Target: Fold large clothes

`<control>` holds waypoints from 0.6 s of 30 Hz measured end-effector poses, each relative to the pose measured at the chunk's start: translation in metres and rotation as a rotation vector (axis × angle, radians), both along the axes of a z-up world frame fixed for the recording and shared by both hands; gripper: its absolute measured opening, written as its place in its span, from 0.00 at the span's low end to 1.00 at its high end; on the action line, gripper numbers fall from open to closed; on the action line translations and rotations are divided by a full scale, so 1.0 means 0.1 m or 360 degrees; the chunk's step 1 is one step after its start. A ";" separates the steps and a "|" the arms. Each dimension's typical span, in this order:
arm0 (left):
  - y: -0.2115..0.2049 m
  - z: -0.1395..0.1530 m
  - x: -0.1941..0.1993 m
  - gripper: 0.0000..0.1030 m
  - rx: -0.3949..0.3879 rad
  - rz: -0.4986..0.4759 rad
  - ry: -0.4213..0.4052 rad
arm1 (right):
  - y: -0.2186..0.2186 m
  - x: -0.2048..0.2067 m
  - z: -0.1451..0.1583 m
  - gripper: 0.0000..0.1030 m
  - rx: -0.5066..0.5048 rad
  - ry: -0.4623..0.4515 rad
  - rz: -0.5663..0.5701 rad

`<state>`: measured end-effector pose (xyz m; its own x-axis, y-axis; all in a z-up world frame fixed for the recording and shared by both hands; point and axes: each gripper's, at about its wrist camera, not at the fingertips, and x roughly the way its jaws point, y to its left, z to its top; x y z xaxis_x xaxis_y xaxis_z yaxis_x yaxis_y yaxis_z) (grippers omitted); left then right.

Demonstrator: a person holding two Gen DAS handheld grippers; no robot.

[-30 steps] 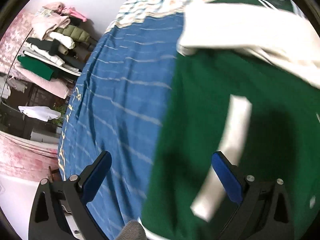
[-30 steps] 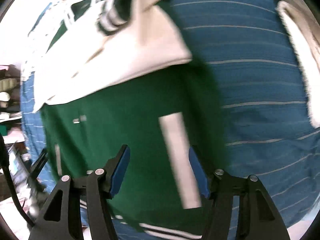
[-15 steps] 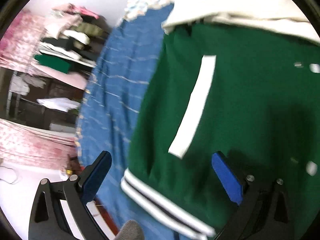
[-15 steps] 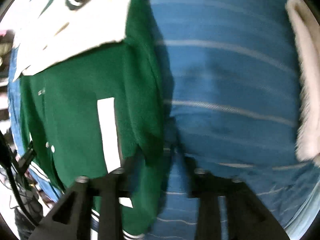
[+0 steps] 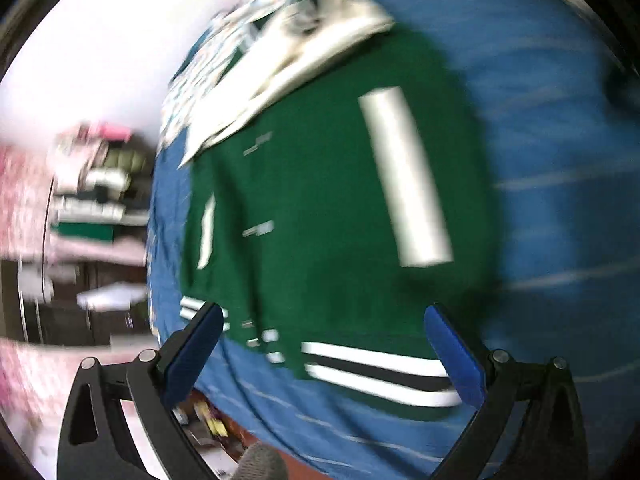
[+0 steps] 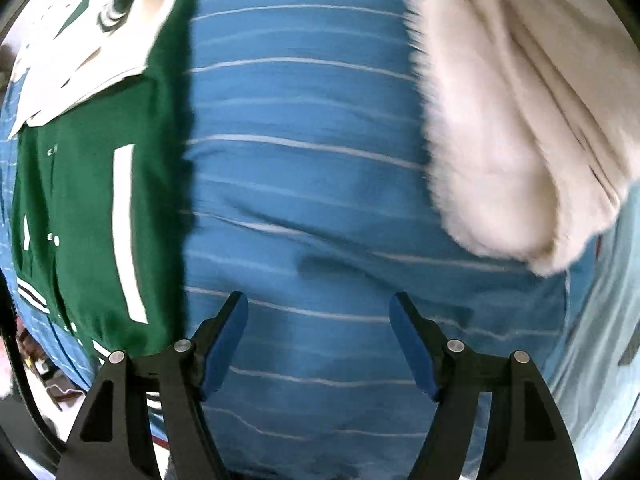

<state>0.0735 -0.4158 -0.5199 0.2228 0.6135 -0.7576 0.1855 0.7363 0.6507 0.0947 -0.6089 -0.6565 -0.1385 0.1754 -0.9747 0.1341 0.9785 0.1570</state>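
A green varsity jacket [image 5: 320,216] with cream sleeves, white pocket strips and a striped hem lies flat on a blue striped bedspread [image 5: 560,200]. My left gripper [image 5: 320,340] hovers open over the jacket's striped hem, nothing between its fingers. In the right wrist view the jacket [image 6: 88,200] sits at the left edge. My right gripper [image 6: 318,332] is over the bare bedspread [image 6: 304,200] to the jacket's right, its jaws opening and holding nothing.
A fluffy cream garment [image 6: 512,120] lies on the bed at the upper right of the right wrist view. Shelves stacked with folded clothes [image 5: 96,200] stand beyond the bed's left side. The bed's near edge and floor clutter [image 5: 212,420] show below.
Both grippers swept sideways: the left view now takes in the whole jacket and its hem. The right gripper left the jacket's edge for bare bedspread and spread its fingers wider.
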 end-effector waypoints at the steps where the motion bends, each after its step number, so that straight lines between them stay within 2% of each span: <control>1: -0.14 -0.13 -0.03 1.00 0.0006 -0.0027 0.0037 | -0.15 -0.06 0.00 0.73 -0.0013 0.0002 -0.0014; 3: -0.24 -0.32 -0.04 1.00 0.0008 -0.0020 0.0089 | -0.34 -0.11 0.00 0.73 -0.0026 0.0005 -0.0037; 5: -0.24 -0.54 0.01 1.00 0.0076 0.0005 0.0125 | -0.52 -0.14 0.01 0.73 -0.0034 0.0002 -0.0063; 8: -0.06 -0.72 0.19 1.00 0.0166 0.0092 0.0094 | -0.79 -0.16 0.03 0.73 -0.0016 -0.0013 -0.0106; 11: 0.14 -0.73 0.36 1.00 0.0185 0.0187 0.0052 | -0.93 -0.18 0.04 0.73 0.0009 -0.0024 -0.0136; 14: 0.45 -0.66 0.56 1.00 0.0122 0.0373 0.0022 | -1.14 -0.08 0.04 0.73 0.0042 -0.0013 -0.0147; 15: 0.56 -0.61 0.62 1.00 0.0112 0.0433 -0.0006 | -1.06 -0.05 0.03 0.73 0.0057 -0.0013 -0.0151; 16: 0.64 -0.55 0.66 0.97 0.0101 0.0486 -0.0036 | -1.06 -0.01 0.02 0.73 0.0084 -0.0019 -0.0146; 18: 0.87 -0.34 0.73 0.70 -0.0004 0.0568 -0.0150 | -1.09 0.09 0.01 0.73 0.0152 -0.0058 -0.0123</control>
